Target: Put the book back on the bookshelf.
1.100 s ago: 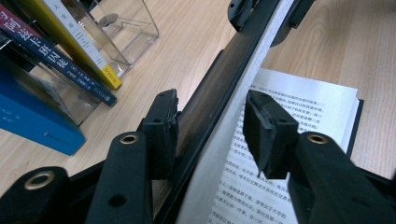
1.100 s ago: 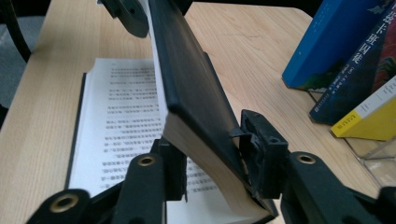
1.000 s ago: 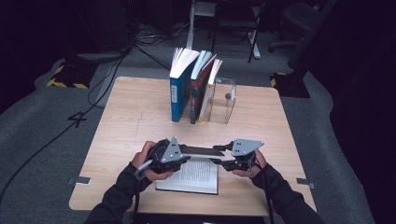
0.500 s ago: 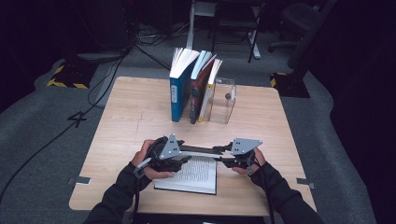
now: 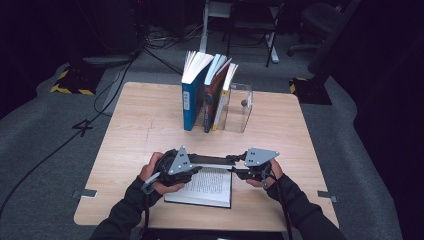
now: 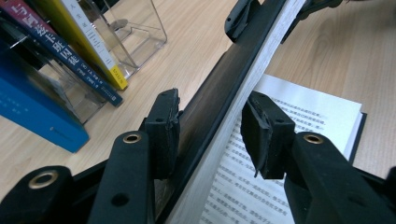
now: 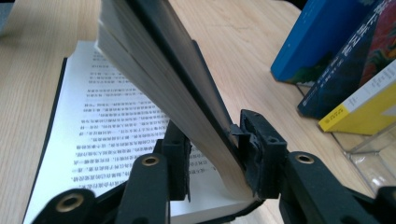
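An open book [image 5: 207,189] lies at the table's near edge, one printed page flat. Its other half, dark cover and page block [image 5: 216,161], stands raised on edge. My left gripper [image 5: 198,163] [image 6: 212,122] comes in from the left end of that raised half [image 6: 224,107]. Its jaws have just been closing, and both pads [image 6: 163,123] sit against it. My right gripper [image 5: 235,168] [image 7: 215,149] holds the other end [image 7: 196,116]. Its jaws have just been opening a little, with cover and pages still pinched between them.
Three books stand upright at the table's middle back: blue [image 5: 190,105], dark [image 5: 212,100] and yellow-spined [image 5: 223,102]. They lean on a clear plastic stand [image 5: 241,107]. Bare wooden table [image 5: 145,130] lies to the left and right. Dark floor with cables surrounds it.
Apart from a slight wobble of the left gripper, nothing has visibly moved. The raised half of the book stays between both grippers.
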Demonstrator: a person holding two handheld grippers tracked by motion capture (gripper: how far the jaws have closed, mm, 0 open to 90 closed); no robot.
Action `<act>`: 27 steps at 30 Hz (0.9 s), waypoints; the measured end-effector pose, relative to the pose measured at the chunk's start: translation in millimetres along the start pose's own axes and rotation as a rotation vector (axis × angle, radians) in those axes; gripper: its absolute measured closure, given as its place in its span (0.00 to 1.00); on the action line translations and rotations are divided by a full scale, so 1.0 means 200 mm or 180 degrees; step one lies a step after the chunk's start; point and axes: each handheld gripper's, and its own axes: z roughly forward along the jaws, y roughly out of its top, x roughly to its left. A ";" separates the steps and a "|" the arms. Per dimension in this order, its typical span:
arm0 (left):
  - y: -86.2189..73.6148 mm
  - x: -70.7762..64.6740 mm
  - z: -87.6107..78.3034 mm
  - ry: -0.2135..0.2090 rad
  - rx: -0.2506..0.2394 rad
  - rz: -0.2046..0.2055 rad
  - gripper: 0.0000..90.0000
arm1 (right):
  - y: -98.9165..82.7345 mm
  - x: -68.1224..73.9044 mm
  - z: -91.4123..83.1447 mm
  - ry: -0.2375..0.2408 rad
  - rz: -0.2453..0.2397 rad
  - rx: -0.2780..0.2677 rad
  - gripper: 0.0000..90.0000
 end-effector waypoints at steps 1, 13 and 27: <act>-0.02 0.00 -0.01 0.0023 -0.0044 -0.0039 0.64 | 0.01 -0.01 -0.01 0.0067 0.0075 -0.0069 0.66; -0.18 0.09 -0.13 -0.0086 -0.0583 -0.0591 0.64 | -0.16 -0.15 -0.08 -0.0158 0.0591 0.0088 0.47; -0.27 0.11 -0.17 -0.0126 -0.0826 -0.0791 0.64 | -0.13 -0.05 0.12 0.0103 0.0545 0.0026 0.43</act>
